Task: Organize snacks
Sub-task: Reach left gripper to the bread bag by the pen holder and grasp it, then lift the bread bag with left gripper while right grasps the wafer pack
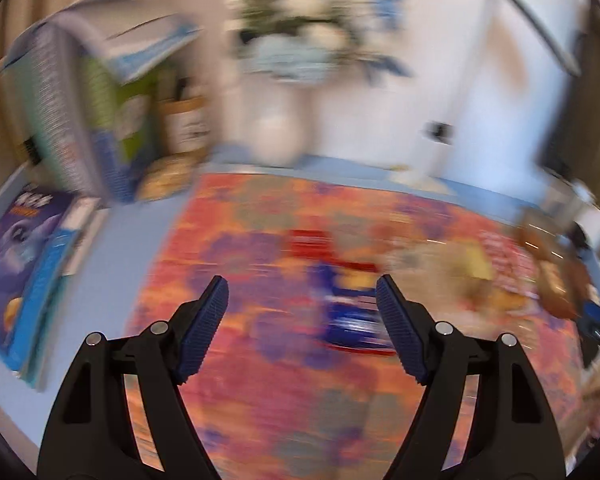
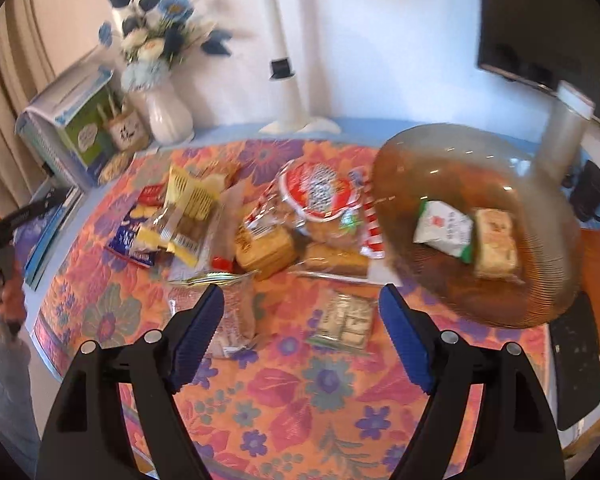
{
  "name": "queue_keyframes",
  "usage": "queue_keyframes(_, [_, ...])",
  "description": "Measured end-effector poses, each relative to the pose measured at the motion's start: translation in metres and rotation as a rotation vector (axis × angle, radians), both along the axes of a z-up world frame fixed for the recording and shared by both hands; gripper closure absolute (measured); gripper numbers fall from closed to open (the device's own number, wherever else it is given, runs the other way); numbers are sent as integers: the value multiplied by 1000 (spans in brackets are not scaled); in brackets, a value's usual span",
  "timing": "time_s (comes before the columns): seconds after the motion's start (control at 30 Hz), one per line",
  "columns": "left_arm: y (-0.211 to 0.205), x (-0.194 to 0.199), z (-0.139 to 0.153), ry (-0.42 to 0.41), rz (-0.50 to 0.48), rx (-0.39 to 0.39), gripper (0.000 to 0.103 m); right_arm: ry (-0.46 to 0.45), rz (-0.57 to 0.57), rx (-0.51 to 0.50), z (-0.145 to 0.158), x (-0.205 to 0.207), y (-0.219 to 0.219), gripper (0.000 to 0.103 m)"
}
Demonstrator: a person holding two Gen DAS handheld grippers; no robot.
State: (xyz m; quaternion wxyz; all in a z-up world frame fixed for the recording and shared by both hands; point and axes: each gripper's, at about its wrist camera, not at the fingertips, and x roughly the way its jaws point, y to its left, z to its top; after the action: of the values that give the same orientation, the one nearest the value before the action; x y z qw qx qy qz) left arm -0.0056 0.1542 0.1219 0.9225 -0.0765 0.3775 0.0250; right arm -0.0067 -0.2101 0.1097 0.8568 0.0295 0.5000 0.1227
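Right hand-held gripper: your jaws stand wide apart, nothing between them, hovering over the floral cloth.
Left hand-held gripper: jaws spread, nothing held; that view is heavily motion-blurred.
Under left gripper: a blue and red packet lies just ahead of the fingertips, beside the right finger; print is unreadable.
Nearest snacks: a clear wrapped pack sits by your right gripper's left finger; a small green-edged wafer pack lies between the fingertips, further ahead.
Mid pile: yellow packets lie on a blue packet at left; square biscuit packs sit centre; a red and white bag lies on top behind them, touching the bowl.
Bowl: amber, translucent, ribbed, to the right on the cloth; it looks tilted towards the camera, though I can't tell for sure.
In bowl: a white and green packet and a beige wrapped block, side by side, touching.
Bench: blue top, cloth covers most of it.
Far left: an open box stands on the bench, blue books flat near it.
Far back: a white vase holding blue and white flowers stands against the wall; a white lamp base is to its right.
Far right: a clear cylinder container stands behind the bowl.
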Motion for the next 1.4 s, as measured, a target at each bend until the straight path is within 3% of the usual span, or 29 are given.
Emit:
queue_keyframes(0.07, [30, 11, -7, -4, 51, 26, 15, 17, 20, 2, -7, 7, 10, 24])
queue_keyframes(0.17, [80, 52, -20, 14, 123, 5, 14, 32, 39, -1, -15, 17, 23, 24])
queue_keyframes(0.27, [102, 90, -28, 33, 168, -1, 12, 55, 48, 7, -25, 24, 29, 24])
queue_keyframes(0.37, [105, 136, -40, 54, 190, 86, 6, 72, 44, 15, -31, 28, 28, 24])
queue_keyframes(0.47, [105, 181, -59, 104, 233, 238, 6, 83, 34, 31, -36, 29, 22, 24])
queue_keyframes(0.6, [113, 219, -80, 157, 247, 328, 7, 94, 16, 32, -40, 30, 13, 23])
queue_keyframes(0.7, [119, 234, -94, 186, 244, 338, 11, 104, -2, 43, -44, 31, 5, 23])
queue_keyframes(0.8, [127, 244, -102, 212, 240, 297, 20, 108, -14, 48, -45, 32, 0, 23])
queue_keyframes(0.97, [132, 253, -105, 214, 246, 308, 24, 110, -17, 52, -47, 31, 0, 23])
queue_keyframes(1.07, [130, 253, -107, 214, 248, 343, 36, 102, -3, 60, -44, 27, 3, 23])
queue_keyframes(1.2, [124, 236, -97, 175, 212, 343, 47, 69, 24, 63, -36, 18, 10, 23])
queue_keyframes(1.4, [99, 178, -56, 87, 110, 292, 47, 87, 51, 143, -39, 2, 14, 23])
